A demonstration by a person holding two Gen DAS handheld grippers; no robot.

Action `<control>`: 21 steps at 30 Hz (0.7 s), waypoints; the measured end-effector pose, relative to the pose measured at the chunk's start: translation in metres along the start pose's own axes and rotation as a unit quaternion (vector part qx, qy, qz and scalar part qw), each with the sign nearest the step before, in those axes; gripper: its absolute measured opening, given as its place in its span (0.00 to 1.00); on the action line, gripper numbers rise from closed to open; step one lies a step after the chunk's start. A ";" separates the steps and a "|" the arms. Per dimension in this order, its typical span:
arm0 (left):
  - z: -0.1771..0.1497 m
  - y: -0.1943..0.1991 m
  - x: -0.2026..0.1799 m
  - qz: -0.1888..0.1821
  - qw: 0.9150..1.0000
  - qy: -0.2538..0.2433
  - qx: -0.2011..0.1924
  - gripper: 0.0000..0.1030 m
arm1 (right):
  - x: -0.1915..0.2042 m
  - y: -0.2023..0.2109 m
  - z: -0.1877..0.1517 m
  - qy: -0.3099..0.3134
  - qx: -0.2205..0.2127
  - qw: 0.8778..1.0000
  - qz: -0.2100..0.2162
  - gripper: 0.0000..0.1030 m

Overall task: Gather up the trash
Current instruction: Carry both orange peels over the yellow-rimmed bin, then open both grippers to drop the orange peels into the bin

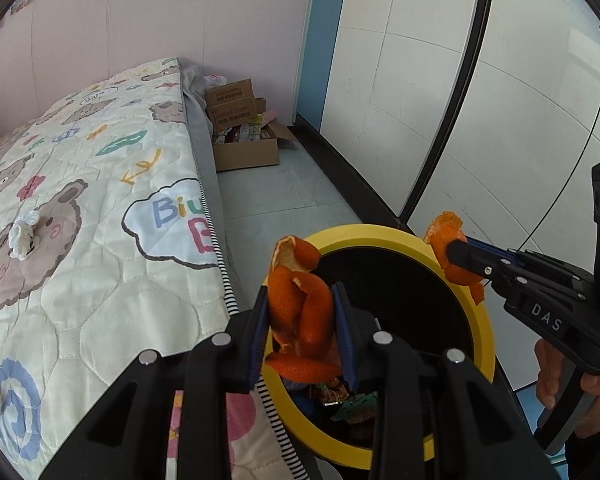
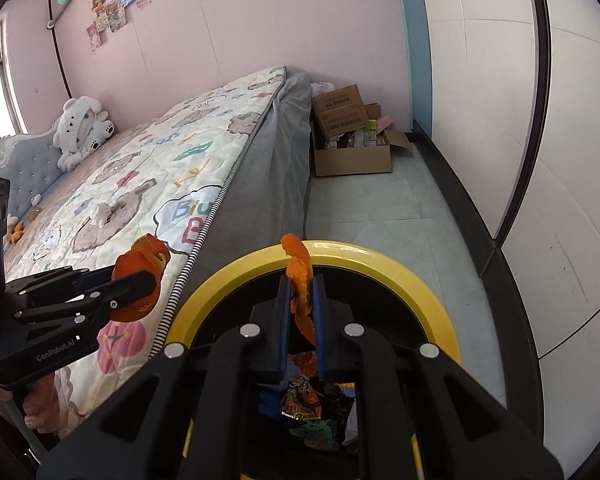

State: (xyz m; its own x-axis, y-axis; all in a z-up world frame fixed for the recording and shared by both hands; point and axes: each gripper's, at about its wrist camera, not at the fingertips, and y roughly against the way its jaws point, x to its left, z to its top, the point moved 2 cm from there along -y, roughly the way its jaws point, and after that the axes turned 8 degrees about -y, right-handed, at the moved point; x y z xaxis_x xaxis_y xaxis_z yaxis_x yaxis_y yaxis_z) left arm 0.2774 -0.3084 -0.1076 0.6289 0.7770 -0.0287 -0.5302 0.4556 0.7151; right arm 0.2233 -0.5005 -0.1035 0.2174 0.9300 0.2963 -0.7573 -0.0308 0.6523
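My left gripper (image 1: 300, 291) is shut on a thick curl of orange peel (image 1: 296, 254) over the near rim of a yellow-rimmed black trash bin (image 1: 380, 235). The right gripper (image 1: 454, 246) comes in from the right, shut on a second, thinner piece of peel (image 1: 444, 228) above the bin's far right rim. In the right wrist view, the right gripper (image 2: 301, 280) pinches that thin peel (image 2: 296, 251) over the bin (image 2: 380, 263). There the left gripper (image 2: 140, 277) holds its peel (image 2: 148, 249) at the bed's edge. Wrappers lie inside the bin.
A bed with a bear-print quilt (image 1: 100, 200) stands left of the bin, with a crumpled white tissue (image 1: 22, 236) and small orange scraps (image 2: 14, 236) on it. A plush toy (image 2: 82, 128) sits at the headboard. An open cardboard box (image 1: 244, 136) and white wardrobe doors (image 1: 420, 80) bound the floor strip.
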 end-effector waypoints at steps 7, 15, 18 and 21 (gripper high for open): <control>-0.001 -0.019 -0.008 -0.014 1.000 0.001 0.021 0.28 | -0.010 -0.005 0.000 -0.017 -0.002 1.000 -0.002 0.10; -0.004 -0.027 -0.010 -0.034 0.999 0.013 0.037 0.31 | -0.016 0.001 0.004 -0.028 -0.014 1.000 -0.005 0.11; -0.005 -0.027 -0.012 -0.041 0.998 0.011 0.041 0.36 | -0.020 0.003 0.004 -0.035 -0.017 0.999 -0.008 0.14; -0.004 -0.022 -0.015 -0.036 0.999 0.006 0.032 0.48 | -0.025 0.004 0.004 -0.045 -0.019 0.999 -0.013 0.27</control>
State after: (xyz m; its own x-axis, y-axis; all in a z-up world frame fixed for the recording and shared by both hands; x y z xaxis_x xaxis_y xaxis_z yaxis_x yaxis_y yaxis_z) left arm 0.2775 -0.3286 -0.1254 0.6572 0.7483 -0.0902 -0.4456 0.4823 0.7542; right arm 0.2171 -0.5255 -0.1051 0.2899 0.8939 0.3419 -0.7731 0.0082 0.6342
